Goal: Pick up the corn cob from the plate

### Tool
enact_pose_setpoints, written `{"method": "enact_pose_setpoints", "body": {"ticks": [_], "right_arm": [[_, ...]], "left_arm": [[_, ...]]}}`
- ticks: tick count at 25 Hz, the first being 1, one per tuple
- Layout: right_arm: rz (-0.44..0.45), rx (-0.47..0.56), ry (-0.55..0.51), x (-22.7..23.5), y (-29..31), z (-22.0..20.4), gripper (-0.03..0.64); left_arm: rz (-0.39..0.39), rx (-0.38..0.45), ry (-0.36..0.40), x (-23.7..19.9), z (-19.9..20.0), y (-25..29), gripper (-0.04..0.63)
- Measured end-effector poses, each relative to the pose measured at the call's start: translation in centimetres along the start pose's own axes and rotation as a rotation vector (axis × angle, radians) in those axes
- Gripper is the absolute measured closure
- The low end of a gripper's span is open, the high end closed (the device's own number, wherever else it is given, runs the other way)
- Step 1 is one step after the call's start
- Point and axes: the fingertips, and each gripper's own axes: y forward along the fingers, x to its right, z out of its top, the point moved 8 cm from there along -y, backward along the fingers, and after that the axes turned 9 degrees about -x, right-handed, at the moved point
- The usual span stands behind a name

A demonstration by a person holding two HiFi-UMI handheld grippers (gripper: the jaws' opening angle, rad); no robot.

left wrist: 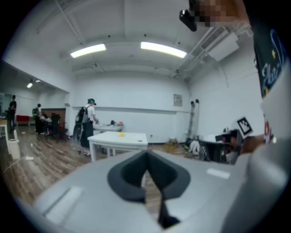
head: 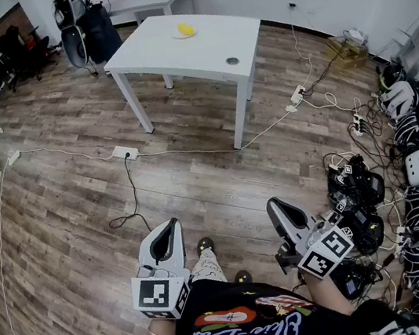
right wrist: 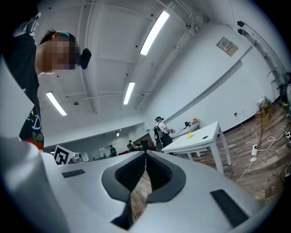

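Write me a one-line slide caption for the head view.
Left gripper and right gripper, both shut and empty, hover across the wood floor from the white table bearing the corn cob.

The person wears a black T-shirt (head: 233,298) printed with pale blue cursive lettering, red shapes and small yellow stars, over pale patterned trousers (head: 206,267) and dark shoes (head: 205,244). The left grey plastic gripper (head: 173,223) and the right grey plastic gripper (head: 272,203) have pointed shells with black ribbed inner pads. Each carries a white cube with black square markers (head: 161,293).
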Motion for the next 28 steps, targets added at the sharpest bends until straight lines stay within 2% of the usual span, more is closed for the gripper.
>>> {"method": "enact_pose_setpoints", "body": {"ticks": [6,11,15,18,21,24,28], "right_arm": [[0.002,-0.004,-0.017,3.6,9.0,2.7,0.601],[0.002,0.024,-0.062,7.2,19.6,6.3,0.601],[0.019,0.042,-0.088,8.2,26.9,9.7,0.601],[0.005,0.058,-0.077,8.8,30.7,10.6,0.601],[0.005,0.011,-0.06,10.0,33.7,10.4,0.6],[-0.025,-0.015,-0.023,12.9,36.4,10.4,0.6],[-0.04,-0.01,-0.002,18.3,41.3,12.2,0.601]], "left_arm": [[-0.044,0.042,-0.006,-6.2,2.5,8.1,0.597],[-0.05,0.084,0.059,-14.0,5.8,15.3,0.597],[-0.061,0.107,0.006,-19.6,8.1,19.3,0.597],[-0.066,0.118,-0.001,-22.2,9.2,22.5,0.597],[-0.117,0.1,-0.019,-23.4,9.9,25.6,0.597],[-0.151,0.066,-0.044,-24.7,10.1,29.1,0.598],[-0.143,0.06,-0.038,-27.7,11.9,35.1,0.597]]}}
